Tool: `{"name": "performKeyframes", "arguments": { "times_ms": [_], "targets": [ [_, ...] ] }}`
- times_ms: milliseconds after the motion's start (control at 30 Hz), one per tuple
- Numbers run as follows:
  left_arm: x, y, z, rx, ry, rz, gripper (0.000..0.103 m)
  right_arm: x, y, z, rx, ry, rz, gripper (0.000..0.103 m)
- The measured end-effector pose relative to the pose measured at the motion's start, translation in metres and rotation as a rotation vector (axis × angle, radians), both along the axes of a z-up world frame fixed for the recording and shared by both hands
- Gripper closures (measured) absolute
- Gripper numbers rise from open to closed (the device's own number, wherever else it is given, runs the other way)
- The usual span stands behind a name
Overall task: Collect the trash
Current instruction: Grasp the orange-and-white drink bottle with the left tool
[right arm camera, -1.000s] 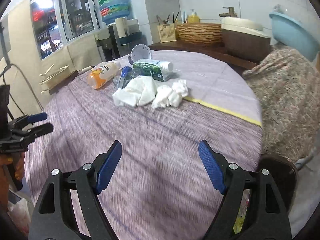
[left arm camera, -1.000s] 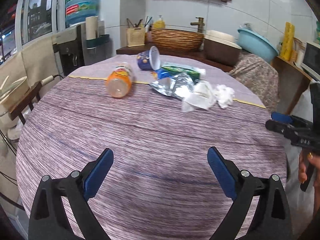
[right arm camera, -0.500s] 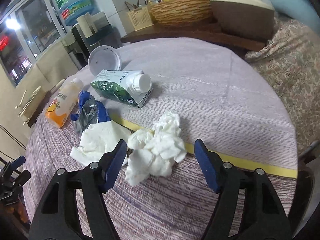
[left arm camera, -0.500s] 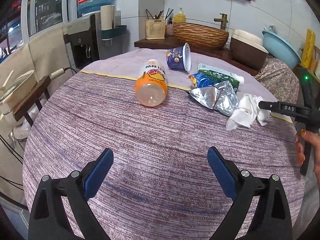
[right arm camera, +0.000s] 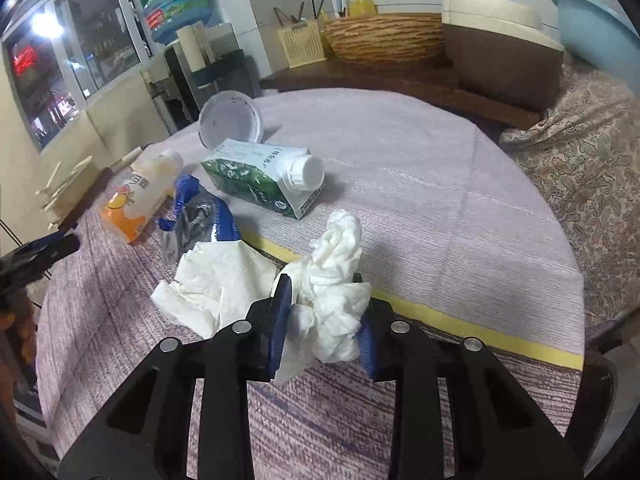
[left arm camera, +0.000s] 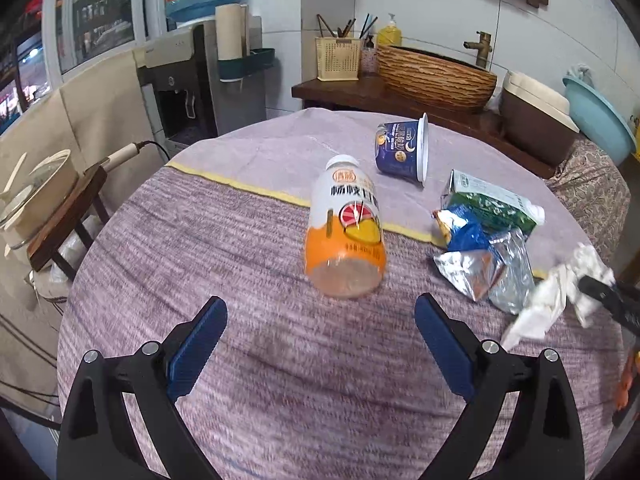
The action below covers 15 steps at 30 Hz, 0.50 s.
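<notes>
**Right gripper pinches a tissue wad on a littered table**

Kitchen clutter rings a round table [left arm camera: 248, 264] draped in a purple woven cloth with a yellow stripe; a water dispenser [left arm camera: 188, 92] stands at the far left, with a woven basket [left arm camera: 436, 76] and a blue basin [left arm camera: 600, 120] on the dark counter behind.

Across the table from left to right, in the left wrist view, the trash lies as follows: an orange juice bottle [left arm camera: 346, 236] on its side, a blue yogurt cup [left arm camera: 404, 148] tipped over behind it, a green carton [left arm camera: 494, 204], and a crumpled foil wrapper [left arm camera: 480, 264] touching the carton's near side. The left gripper [left arm camera: 320, 344] stands wide open and empty, just short of the bottle.

At the right edge, the right gripper [right arm camera: 324, 320] has just been closing, and its blue pads now press on a crumpled tissue [right arm camera: 334, 280]. A flatter tissue [right arm camera: 216, 280] lies just beside it, on the cloth.

The wad is feather-light and soft; it should squash rather than slip, so a pinch through its bulk looks sound. I judge the bottle to be smooth and liable to roll, best taken across its body.
</notes>
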<state>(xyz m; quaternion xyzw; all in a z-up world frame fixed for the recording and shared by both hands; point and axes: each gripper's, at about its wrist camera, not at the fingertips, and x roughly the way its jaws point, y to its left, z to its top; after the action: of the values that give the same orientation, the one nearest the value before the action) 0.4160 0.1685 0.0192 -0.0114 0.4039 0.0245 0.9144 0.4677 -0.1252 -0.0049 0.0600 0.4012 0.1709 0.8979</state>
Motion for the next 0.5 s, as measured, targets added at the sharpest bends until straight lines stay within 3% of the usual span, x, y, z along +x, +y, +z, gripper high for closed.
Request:
{"name": "performKeyframes", "arguments": {
  "times_ms": [100,200,333,500],
  "targets": [
    [0.029,-0.004,-0.002,-0.016,0.062,-0.024,0.009,-0.018,-0.009,0.009,-0.008,-0.042,0.012,0.072],
    [0.053,-0.01,-0.004,0.035,0.087,-0.012,0.009,-0.038,-0.014,0.014,-0.003,-0.072,0.035,0.072],
    [0.083,-0.01,-0.013,0.046,0.15,-0.003,0.01,-0.065,-0.016,0.021,-0.014,-0.114,0.062,0.072],
    [0.104,-0.008,-0.034,0.047,0.228,0.016,0.025,-0.097,-0.02,0.028,-0.009,-0.146,0.101,0.072]
  ]
}}
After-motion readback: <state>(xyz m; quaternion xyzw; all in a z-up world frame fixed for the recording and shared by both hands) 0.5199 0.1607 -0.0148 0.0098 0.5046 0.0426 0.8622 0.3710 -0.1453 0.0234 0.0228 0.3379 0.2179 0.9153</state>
